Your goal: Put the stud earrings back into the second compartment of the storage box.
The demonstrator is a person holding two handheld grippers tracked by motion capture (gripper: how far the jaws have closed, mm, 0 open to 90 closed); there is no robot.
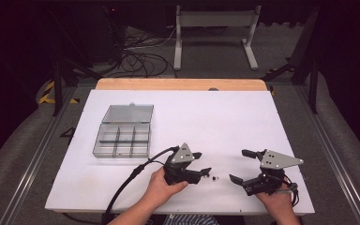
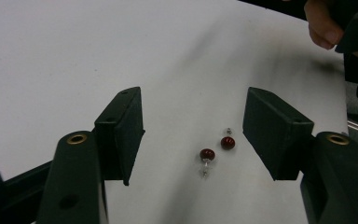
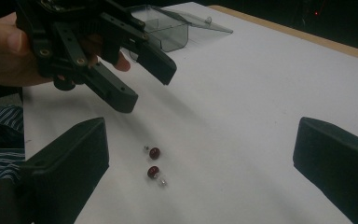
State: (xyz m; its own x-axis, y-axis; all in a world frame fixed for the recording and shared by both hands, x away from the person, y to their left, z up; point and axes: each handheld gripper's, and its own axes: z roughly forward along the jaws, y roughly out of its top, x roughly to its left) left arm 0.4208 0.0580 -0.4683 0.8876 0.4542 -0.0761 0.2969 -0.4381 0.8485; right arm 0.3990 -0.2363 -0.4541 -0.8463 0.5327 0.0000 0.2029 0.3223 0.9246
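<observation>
A white table [image 1: 225, 122] takes up the middle of the high view, with a wooden strip along its far edge. On it, left of centre in the frame, sits a clear plastic box [image 1: 122, 140] with small compartments, its lid [image 1: 128, 114] flipped open toward the top of the frame; in the right gripper view the box [image 3: 168, 35] shows at the upper middle, behind the other gripper.

Low in the high view, just left of centre, the left gripper [image 1: 203, 163] is held in a hand [image 1: 161, 185] that comes up from the bottom edge, and its jaws stand wide apart with nothing between them. To the right of it, lower right of the frame, the right gripper [image 1: 242, 165] is in the other hand [image 1: 276, 199], its jaws also spread wide and empty. The two grippers point toward each other across a short gap.

In that gap, on the bare table, lie two small dark red earrings [image 1: 212, 178], each a round bead on a short silvery pin. In the left gripper view the earrings [image 2: 216, 149] lie just beside each other, low in the frame between the two open jaws, nearer the right one, touching neither. In the right gripper view the earrings [image 3: 154, 162] lie lower centre, below the tips of the left gripper [image 3: 147, 86].
</observation>
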